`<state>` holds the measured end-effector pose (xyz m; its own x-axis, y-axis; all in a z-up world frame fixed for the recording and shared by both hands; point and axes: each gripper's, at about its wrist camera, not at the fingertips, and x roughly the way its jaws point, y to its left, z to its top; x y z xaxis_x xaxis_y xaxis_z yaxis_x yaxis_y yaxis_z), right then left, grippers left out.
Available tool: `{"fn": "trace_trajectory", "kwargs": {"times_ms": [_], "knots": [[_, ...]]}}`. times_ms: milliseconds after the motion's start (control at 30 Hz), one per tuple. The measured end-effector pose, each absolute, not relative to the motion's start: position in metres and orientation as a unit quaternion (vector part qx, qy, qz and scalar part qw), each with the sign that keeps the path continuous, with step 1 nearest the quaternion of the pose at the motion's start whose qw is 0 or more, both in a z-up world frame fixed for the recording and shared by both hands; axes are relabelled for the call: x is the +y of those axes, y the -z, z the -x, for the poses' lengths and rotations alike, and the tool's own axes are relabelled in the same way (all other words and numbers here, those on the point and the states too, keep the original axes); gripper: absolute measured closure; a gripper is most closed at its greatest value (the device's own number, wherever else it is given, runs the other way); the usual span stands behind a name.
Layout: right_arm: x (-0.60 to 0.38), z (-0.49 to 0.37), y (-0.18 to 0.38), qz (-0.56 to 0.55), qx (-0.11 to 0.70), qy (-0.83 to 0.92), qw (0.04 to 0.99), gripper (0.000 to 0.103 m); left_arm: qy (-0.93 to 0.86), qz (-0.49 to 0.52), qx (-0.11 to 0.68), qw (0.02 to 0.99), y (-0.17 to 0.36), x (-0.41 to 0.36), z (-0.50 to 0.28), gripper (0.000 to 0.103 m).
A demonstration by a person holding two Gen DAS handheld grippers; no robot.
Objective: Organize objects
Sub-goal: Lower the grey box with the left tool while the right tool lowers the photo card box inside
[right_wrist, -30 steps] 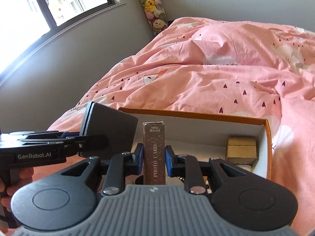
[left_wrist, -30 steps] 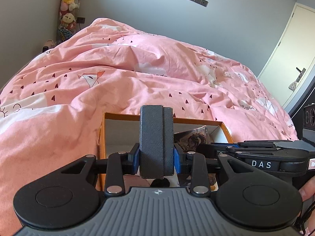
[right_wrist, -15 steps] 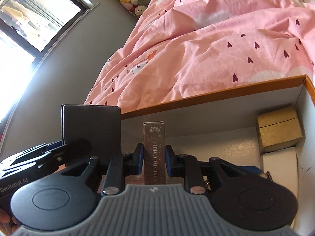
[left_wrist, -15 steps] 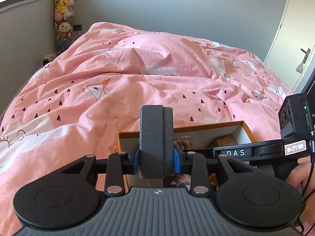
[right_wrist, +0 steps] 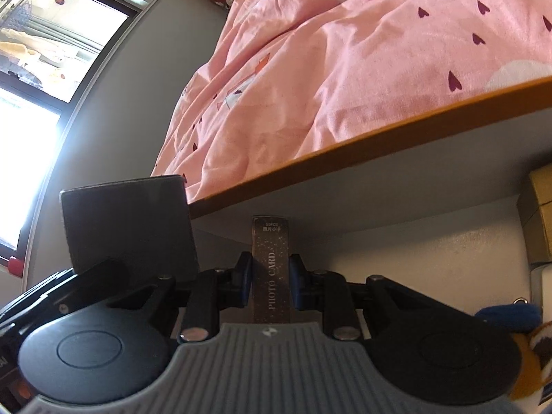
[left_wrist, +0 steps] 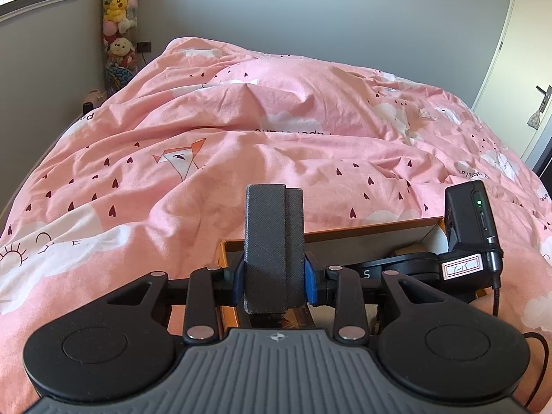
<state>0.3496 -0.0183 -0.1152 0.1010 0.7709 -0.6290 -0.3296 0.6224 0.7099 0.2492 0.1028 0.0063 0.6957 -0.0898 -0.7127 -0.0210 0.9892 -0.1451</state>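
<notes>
On pink duvet (left_wrist: pixel 276 158): orange-rimmed box (right_wrist: pixel 379 148); grey walls (left_wrist: pixel 241 3).

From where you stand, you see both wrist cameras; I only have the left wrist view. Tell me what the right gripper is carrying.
Observer: The right gripper is shut on a slim brown box marked PHOTO CARD, held upright.
Operator: Report how far into the orange-rimmed box it is.
Observer: It is low inside; the white inner wall fills the view behind the card box.
Operator: List what already lies in there.
Observer: A gold box sits at the right wall, with something blue below it.
</notes>
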Motion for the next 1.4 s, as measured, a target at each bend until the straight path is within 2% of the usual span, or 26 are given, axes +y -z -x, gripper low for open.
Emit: {"fn": "trace_trajectory", "kwargs": {"times_ms": [267,333,467,567,633,733,1067,1200,1400], "knots": [[0.000,-0.350,0.124,-0.162,0.571,-0.365,0.717,0.079,0.016,0.067,0.391,0.918,-0.005,0.103,-0.252,0.066],[0.004,-0.349,0.118,-0.131,0.571,-0.354,0.729,0.074,0.017,0.068,0.390,0.918,-0.005,0.102,-0.251,0.066],[0.007,-0.344,0.116,-0.080,0.570,-0.341,0.743,0.073,0.022,0.070,0.389,0.918,-0.005,0.100,-0.250,0.066],[0.003,-0.345,0.118,-0.087,0.581,-0.338,0.735,0.074,0.025,0.071,0.390,0.918,-0.005,0.098,-0.250,0.066],[0.001,-0.345,0.121,-0.092,0.590,-0.336,0.729,0.084,0.027,0.071,0.391,0.917,-0.005,0.098,-0.249,0.066],[0.000,-0.347,0.128,-0.112,0.602,-0.341,0.713,0.092,0.026,0.073,0.393,0.916,-0.003,0.098,-0.249,0.066],[0.015,-0.347,0.135,-0.125,0.599,-0.380,0.693,0.095,0.034,0.091,0.404,0.910,-0.003,0.106,-0.249,0.066],[-0.006,-0.346,0.119,-0.119,0.580,-0.374,0.714,0.094,0.053,0.113,0.417,0.900,-0.001,0.103,-0.251,0.066],[-0.036,-0.346,0.105,-0.086,0.554,-0.337,0.756,0.092,0.053,0.057,0.431,0.899,0.008,0.068,-0.262,0.066]]}}
